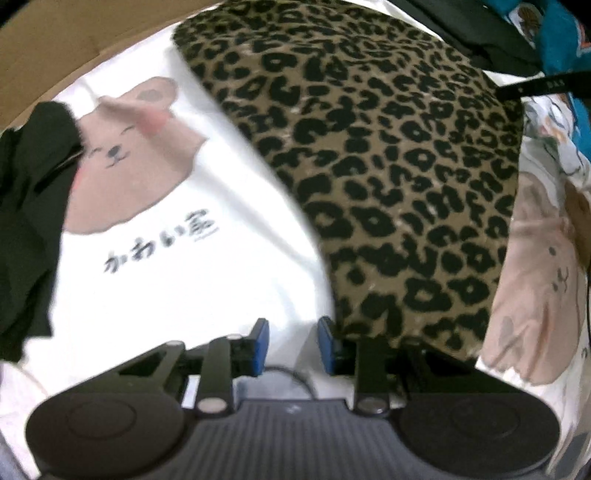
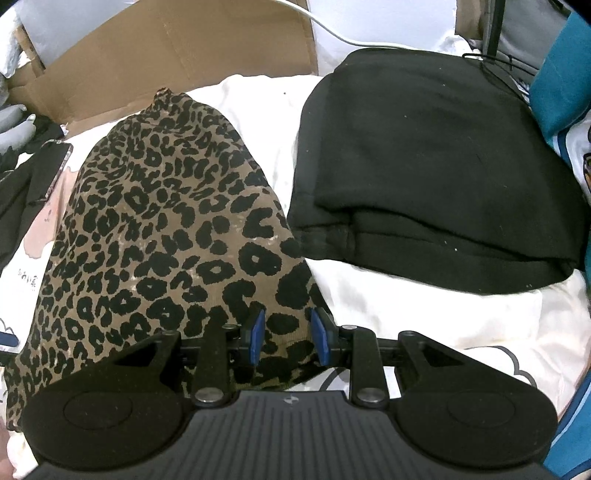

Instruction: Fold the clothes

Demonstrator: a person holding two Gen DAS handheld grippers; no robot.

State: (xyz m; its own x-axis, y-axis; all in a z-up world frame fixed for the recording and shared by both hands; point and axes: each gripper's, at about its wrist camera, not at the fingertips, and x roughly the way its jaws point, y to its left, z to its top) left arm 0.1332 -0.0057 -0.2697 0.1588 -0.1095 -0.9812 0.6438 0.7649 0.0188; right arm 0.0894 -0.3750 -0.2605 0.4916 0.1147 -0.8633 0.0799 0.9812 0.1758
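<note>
A leopard-print garment (image 1: 369, 177) lies folded in a long strip on a white sheet printed with pink bears (image 1: 155, 266). My left gripper (image 1: 293, 341) stands open over the white sheet, its right blue pad at the garment's near left edge. In the right wrist view the same leopard garment (image 2: 155, 240) runs away from me, and my right gripper (image 2: 286, 338) is open with its blue pads over the garment's near right corner. Nothing is pinched in either one. A folded black garment (image 2: 428, 177) lies to the right of the leopard one.
A brown cardboard sheet (image 2: 177, 55) stands at the back. A dark cloth (image 1: 26, 221) lies at the left, with a phone (image 2: 55, 170) on it in the right wrist view. Teal fabric (image 2: 557, 96) and a white cable (image 2: 332, 29) sit at the far right.
</note>
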